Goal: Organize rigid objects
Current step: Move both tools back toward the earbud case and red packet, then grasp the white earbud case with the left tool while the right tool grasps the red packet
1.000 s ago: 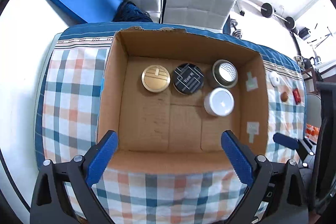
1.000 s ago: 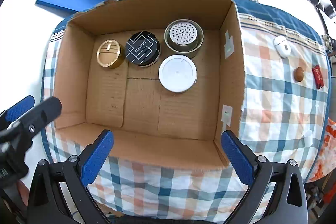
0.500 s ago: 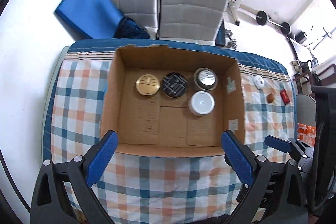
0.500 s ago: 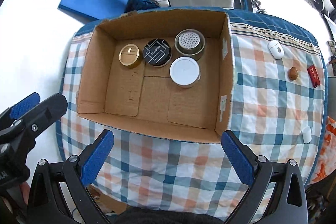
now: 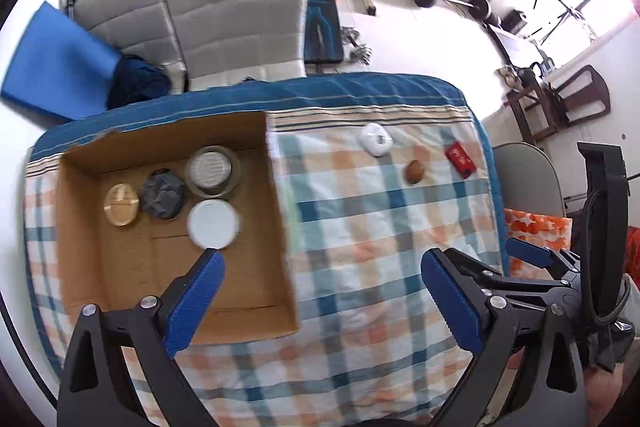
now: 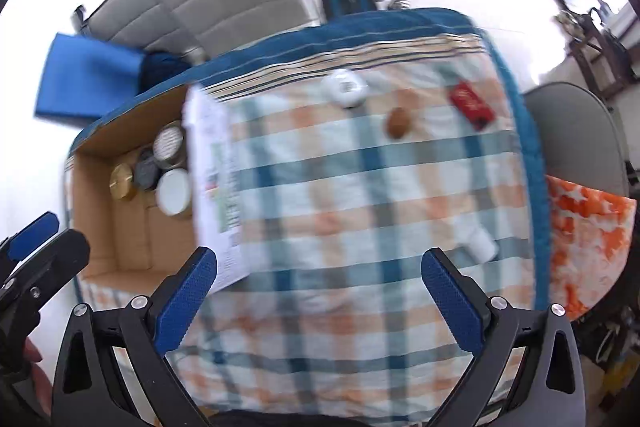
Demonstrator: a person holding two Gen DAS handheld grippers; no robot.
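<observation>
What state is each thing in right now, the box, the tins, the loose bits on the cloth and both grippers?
cardboard box: open-topped, flaps up.
gold tin: lidded, in box.
black tin: lidded, in box.
perforated tin: upright, in box.
white-lidded tin: closed, in box.
white case: on cloth.
brown nut: on cloth.
red packet: lying flat.
left gripper: open, empty.
right gripper: open, empty.

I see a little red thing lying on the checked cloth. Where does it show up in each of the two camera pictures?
Left wrist view: the red object lies right of centre, near the cloth's far right corner.
Right wrist view: the red object sits upper right, near the cloth's blue border.
Shared landmark: the brown oval object lies just left of it in both.
</observation>
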